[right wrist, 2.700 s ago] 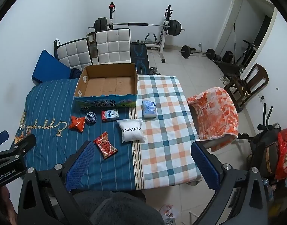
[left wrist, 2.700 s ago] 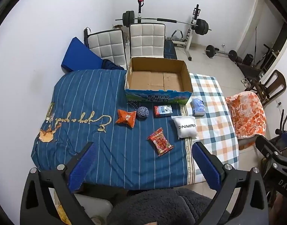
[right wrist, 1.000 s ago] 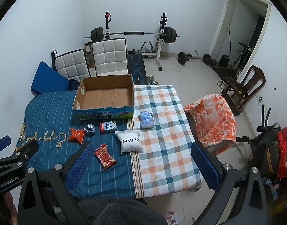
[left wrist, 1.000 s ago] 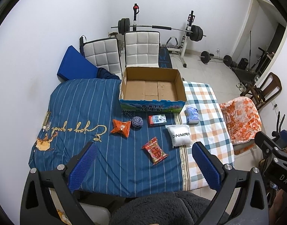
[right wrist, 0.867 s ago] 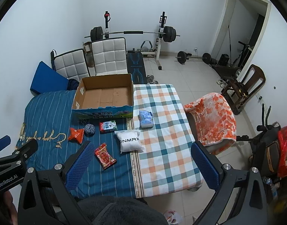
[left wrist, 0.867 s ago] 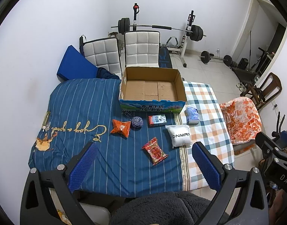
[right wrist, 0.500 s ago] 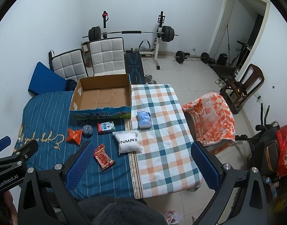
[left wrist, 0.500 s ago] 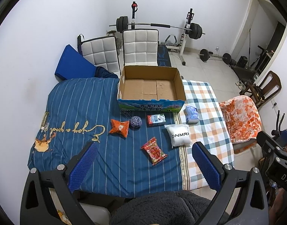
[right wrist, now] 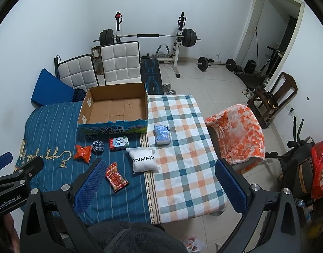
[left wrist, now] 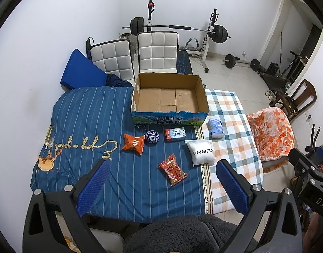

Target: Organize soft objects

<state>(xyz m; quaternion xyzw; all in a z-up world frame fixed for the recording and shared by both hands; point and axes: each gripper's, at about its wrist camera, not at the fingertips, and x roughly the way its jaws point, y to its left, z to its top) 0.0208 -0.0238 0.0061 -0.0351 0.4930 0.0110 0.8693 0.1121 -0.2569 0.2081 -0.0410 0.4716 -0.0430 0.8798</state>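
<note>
An open, empty cardboard box (left wrist: pixel 170 99) (right wrist: pixel 116 107) stands at the back of the cloth-covered table. In front of it lie an orange snack bag (left wrist: pixel 133 143) (right wrist: pixel 83 151), a blue-white rope ball (left wrist: pixel 152 136) (right wrist: pixel 98 146), a small milk carton (left wrist: pixel 175 134) (right wrist: pixel 119 143), a red snack pack (left wrist: pixel 172 169) (right wrist: pixel 116 177), a white ONMAX pillow pack (left wrist: pixel 202 152) (right wrist: pixel 144 161) and a pale blue tissue pack (left wrist: pixel 215 125) (right wrist: pixel 162 134). My left gripper (left wrist: pixel 161 181) and right gripper (right wrist: pixel 159 181) are both open and empty, held high above the table's near edge.
The table has a blue striped cloth (left wrist: pixel 83 113) on the left and a checked cloth (right wrist: pixel 182 139) on the right. Two white padded chairs (left wrist: pixel 157 54) and a barbell rack (right wrist: pixel 146 35) stand behind. A chair with an orange blanket (right wrist: pixel 239 130) stands to the right.
Both grippers have risen and drawn back slightly, so the table looks smaller and farther. Nothing on the table has moved.
</note>
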